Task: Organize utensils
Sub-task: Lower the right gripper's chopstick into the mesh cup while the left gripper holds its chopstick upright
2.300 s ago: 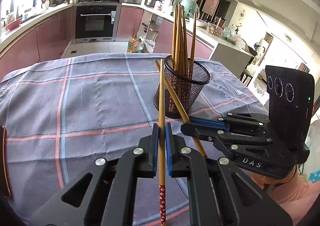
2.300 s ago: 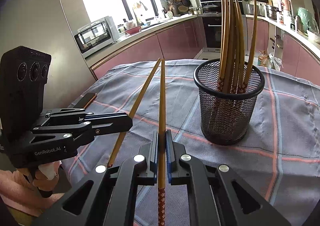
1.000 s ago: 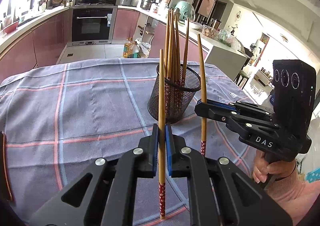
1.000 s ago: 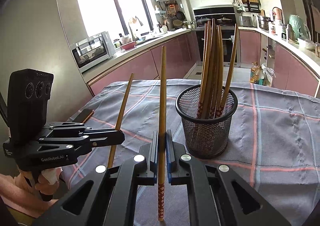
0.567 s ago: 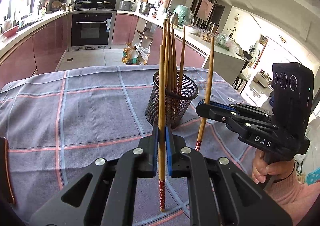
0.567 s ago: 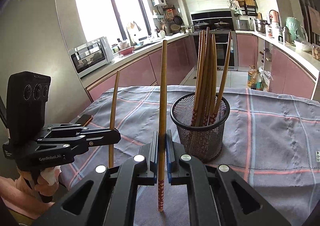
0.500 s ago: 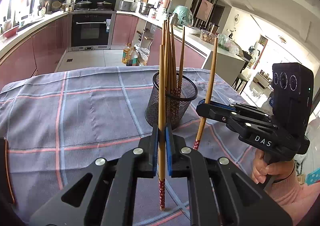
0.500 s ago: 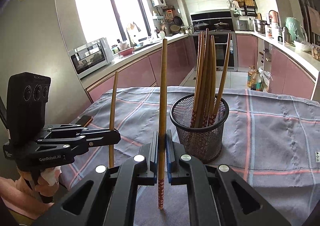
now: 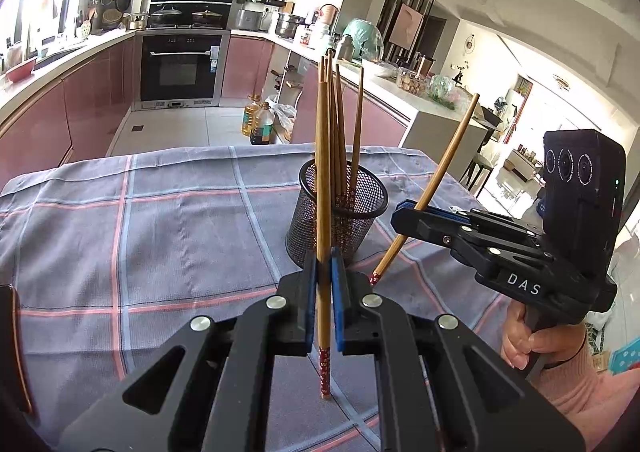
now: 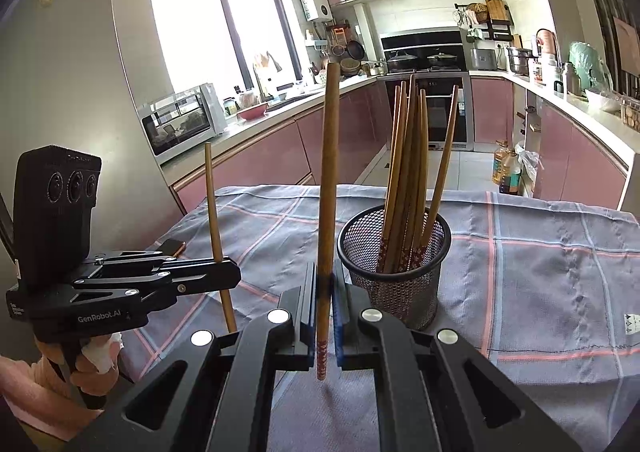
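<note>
the left gripper [image 9: 324,280], low and centre in the left wrist view, is clamping one chopstick [image 9: 323,188] near its red patterned lower end, jaws narrowed right onto it. the right gripper [image 10: 325,292] is pinching its own chopstick [image 10: 329,180] the same way in the right wrist view. both sticks are looking light, stiff and smooth, so they may be pivoting in the pads; a hold nearer mid-length is probably steadying them better. just beyond, centre frame, the mesh holder [image 9: 362,230] is standing on the checked cloth [image 9: 160,236], seemingly carrying about six more.
</note>
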